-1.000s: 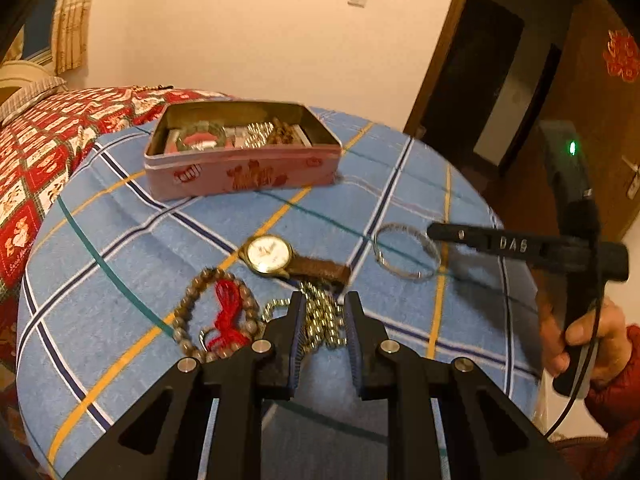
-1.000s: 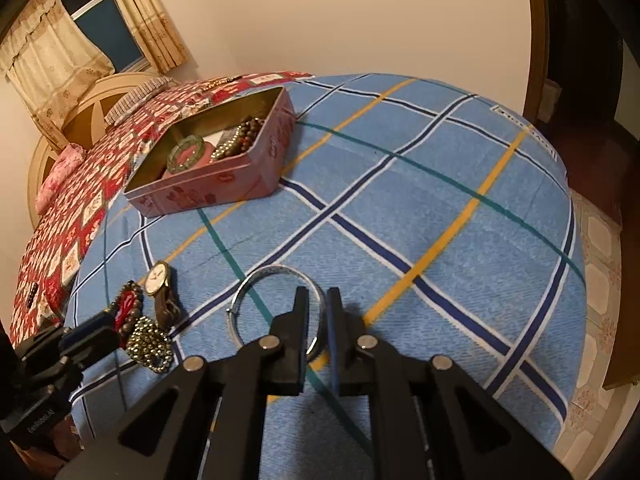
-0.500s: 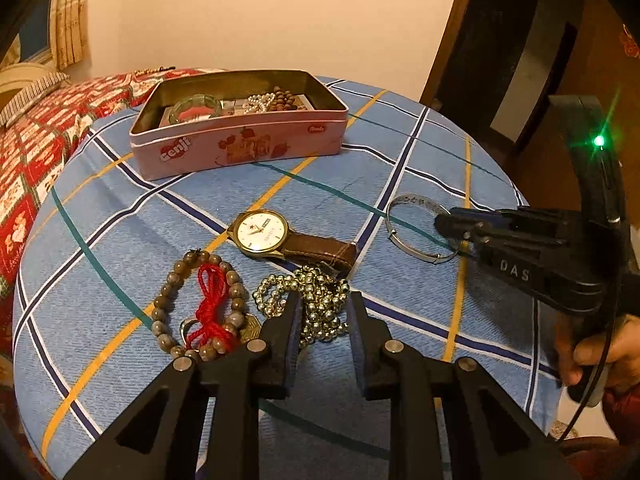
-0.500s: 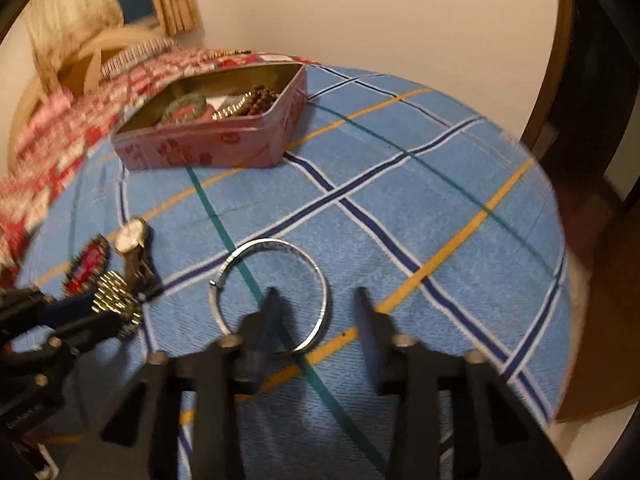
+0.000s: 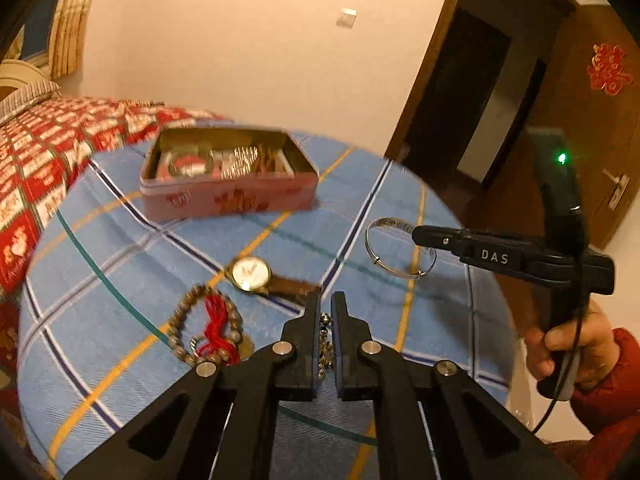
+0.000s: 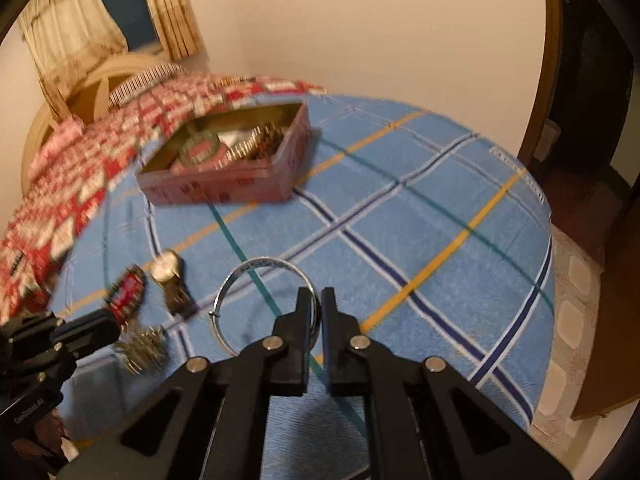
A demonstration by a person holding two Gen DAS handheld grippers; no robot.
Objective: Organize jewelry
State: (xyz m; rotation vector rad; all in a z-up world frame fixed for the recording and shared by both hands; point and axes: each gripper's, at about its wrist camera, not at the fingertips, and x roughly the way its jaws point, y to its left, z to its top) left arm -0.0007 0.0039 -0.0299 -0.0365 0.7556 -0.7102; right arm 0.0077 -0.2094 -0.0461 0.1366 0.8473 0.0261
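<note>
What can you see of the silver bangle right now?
The silver bangle is a thin, shiny metal hoop, with what looks like engraving on its far arc and a small knob on its left side. The right gripper is shut on its near rim. It appears slightly tilted over the blue checked cloth, right of the watch; whether it touches the cloth is unclear.

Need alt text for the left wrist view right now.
The left claw is shut on a gold bead chain above a blue plaid tablecloth. Beyond lie a watch and wooden bead bracelet; the right claw grips a silver bangle.
</note>
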